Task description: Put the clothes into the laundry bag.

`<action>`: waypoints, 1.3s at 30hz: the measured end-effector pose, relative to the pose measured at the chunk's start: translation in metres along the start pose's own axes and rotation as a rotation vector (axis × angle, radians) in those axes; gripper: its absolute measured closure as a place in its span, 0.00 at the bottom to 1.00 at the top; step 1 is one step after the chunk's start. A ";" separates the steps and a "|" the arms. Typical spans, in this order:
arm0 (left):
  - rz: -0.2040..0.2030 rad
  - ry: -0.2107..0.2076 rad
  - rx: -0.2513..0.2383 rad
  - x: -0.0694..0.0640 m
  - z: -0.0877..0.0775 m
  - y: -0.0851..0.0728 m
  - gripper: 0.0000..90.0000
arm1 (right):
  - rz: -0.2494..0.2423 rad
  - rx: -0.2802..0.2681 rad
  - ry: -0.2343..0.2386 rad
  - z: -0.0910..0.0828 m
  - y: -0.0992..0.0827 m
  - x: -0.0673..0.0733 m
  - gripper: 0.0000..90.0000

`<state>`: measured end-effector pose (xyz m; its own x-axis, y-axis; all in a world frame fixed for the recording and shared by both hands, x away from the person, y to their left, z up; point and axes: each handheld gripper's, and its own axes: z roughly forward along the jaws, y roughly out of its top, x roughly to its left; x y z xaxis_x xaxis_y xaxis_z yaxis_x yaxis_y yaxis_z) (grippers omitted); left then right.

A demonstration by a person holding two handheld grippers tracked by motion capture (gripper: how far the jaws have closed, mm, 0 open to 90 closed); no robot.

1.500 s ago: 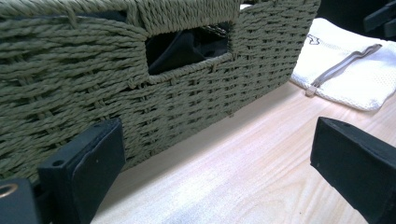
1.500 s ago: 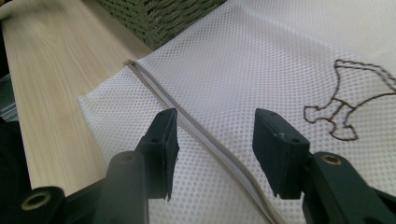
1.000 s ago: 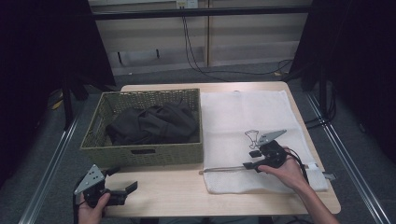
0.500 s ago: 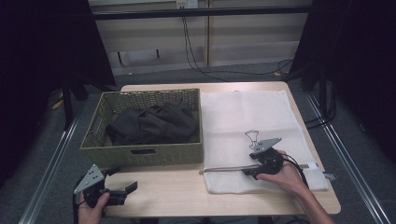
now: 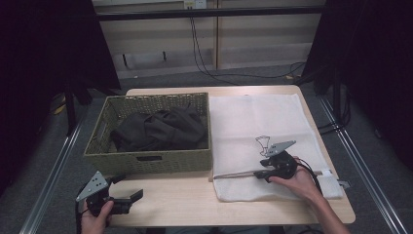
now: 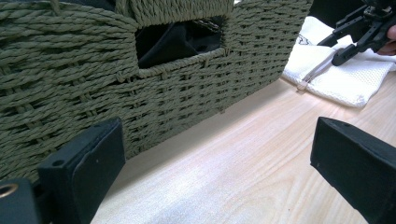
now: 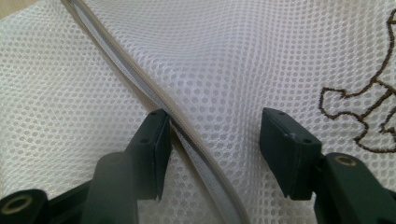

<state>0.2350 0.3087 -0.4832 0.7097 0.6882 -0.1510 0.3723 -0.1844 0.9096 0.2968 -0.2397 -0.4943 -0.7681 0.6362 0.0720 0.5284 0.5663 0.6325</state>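
The white mesh laundry bag (image 5: 265, 141) lies flat on the tabletop's right half, its zipper (image 7: 187, 135) running left to right along the near edge. The right tool (image 7: 212, 140) straddles that zipper, jaws just closing but pinching nothing yet. The left tool (image 6: 210, 172) waits open, well apart at the near left.

A recording studio or lab: black curtains (image 5: 44, 58) flank a small wooden table (image 5: 195, 204) standing on grey carpet (image 5: 243, 80), with metal floor rails (image 5: 53, 170) beside it and cables (image 5: 214, 63) trailing down the back wall.

Basket (image 5: 146, 158) wall hides dark cloth (image 5: 160, 129) (mostly).
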 end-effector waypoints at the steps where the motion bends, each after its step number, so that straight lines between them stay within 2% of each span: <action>1: 0.000 0.000 0.001 0.000 0.000 0.000 0.03 | 0.011 0.004 0.003 -0.001 0.000 -0.001 0.51; 4: -0.002 -0.001 0.000 0.000 0.000 0.000 0.03 | 0.026 0.003 -0.005 -0.001 0.001 -0.002 0.57; 6: -0.004 -0.002 0.000 0.000 0.000 0.000 0.03 | 0.044 -0.007 0.010 -0.001 0.001 -0.004 0.61; 7: -0.004 -0.003 0.002 0.000 0.000 0.000 0.03 | 0.044 -0.006 0.009 -0.001 0.001 -0.005 0.64; 8: -0.005 -0.006 0.001 0.000 0.000 0.000 0.03 | 0.065 -0.016 0.019 -0.002 0.001 -0.006 0.72; 9: -0.005 -0.006 0.001 0.000 0.000 0.000 0.03 | 0.065 -0.016 0.019 -0.002 0.001 -0.006 0.72; 10: -0.005 -0.004 -0.001 0.000 -0.001 0.000 0.03 | 0.072 -0.032 0.015 -0.002 0.000 -0.009 0.80; 12: -0.005 -0.011 -0.002 0.001 -0.001 0.000 0.03 | 0.075 -0.028 0.007 -0.002 0.001 -0.008 0.84; 21: -0.002 -0.004 0.004 0.000 -0.001 0.000 0.04 | 0.078 -0.062 -0.014 -0.010 0.003 -0.008 0.91; 31: 0.002 -0.002 0.007 0.000 -0.001 0.000 0.04 | 0.099 -0.154 -0.020 -0.025 0.006 -0.010 0.95; 32: 0.007 0.000 0.011 0.001 -0.001 0.000 0.04 | 0.106 -0.179 -0.018 -0.029 0.007 -0.011 0.96; 35: -0.002 -0.001 0.007 0.000 -0.001 0.000 0.04 | 0.113 -0.199 -0.018 -0.034 0.008 -0.012 0.96; 39: 0.020 0.007 0.006 -0.001 -0.001 0.002 0.05 | 0.116 -0.221 -0.028 -0.040 0.010 -0.011 0.97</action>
<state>0.2339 0.3082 -0.4811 0.7130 0.6890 -0.1298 0.3616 -0.2026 0.9101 0.2961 -0.2624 -0.4584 -0.6950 0.7063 0.1345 0.5179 0.3621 0.7750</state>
